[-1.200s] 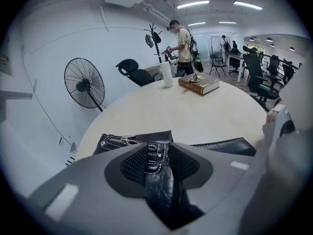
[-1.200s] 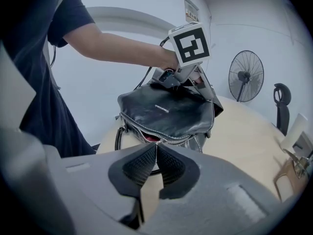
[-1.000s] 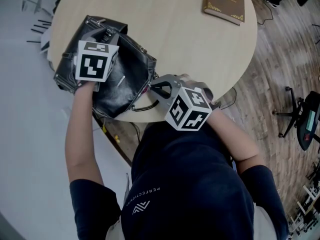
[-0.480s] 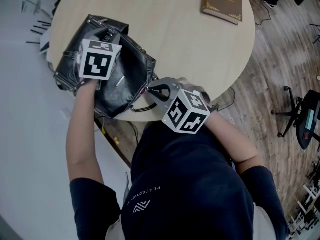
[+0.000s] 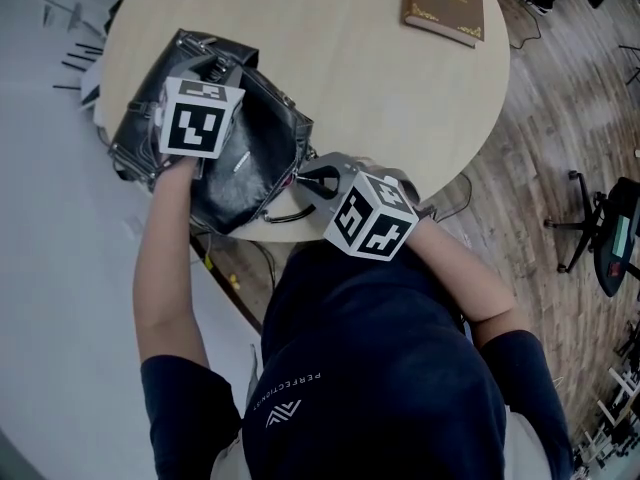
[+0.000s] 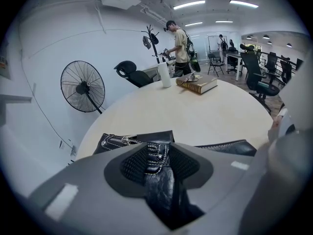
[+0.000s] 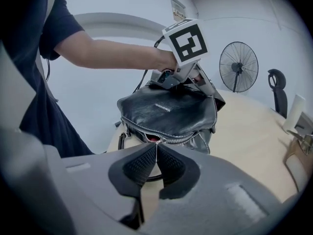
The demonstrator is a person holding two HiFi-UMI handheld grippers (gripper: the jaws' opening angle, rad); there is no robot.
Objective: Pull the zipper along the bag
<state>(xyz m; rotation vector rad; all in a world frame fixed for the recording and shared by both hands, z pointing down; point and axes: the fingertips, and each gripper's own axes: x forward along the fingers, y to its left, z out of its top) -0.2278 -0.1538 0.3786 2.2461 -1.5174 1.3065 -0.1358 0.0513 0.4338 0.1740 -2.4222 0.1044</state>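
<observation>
A round pale wooden table (image 5: 400, 98) fills the upper half of the head view. Its near rim at 6 o'clock is hidden behind the person's dark-shirted torso.

A black leather bag (image 5: 250, 158) lies on its side at the table's 8 o'clock edge. Its far side is partly covered by the left gripper's marker cube.

A brown hardcover book (image 5: 445, 8) sits at 1 o'clock, well apart from the bag and cut off by the top of the frame.

The left gripper (image 6: 157, 153) is over the bag's 10 o'clock part. From above its jaws cannot be seen under the cube. Its own view shows the pads clamped on a stitched, riveted leather tab of the bag, with the rest of the bag mostly hidden below the jaws.

The right gripper (image 7: 156, 148) meets the bag at its 4 o'clock end, just at the table rim.

The silver zipper (image 7: 166, 140) curves along the bag's near edge, directly at 12 o'clock from the right jaw tips and touching them. A little red lining shows at the slider.

The right pads are pressed together on the zipper pull (image 7: 155, 153), a thin pale sliver that runs up to the slider. It is too slim to make out in any detail.
</observation>
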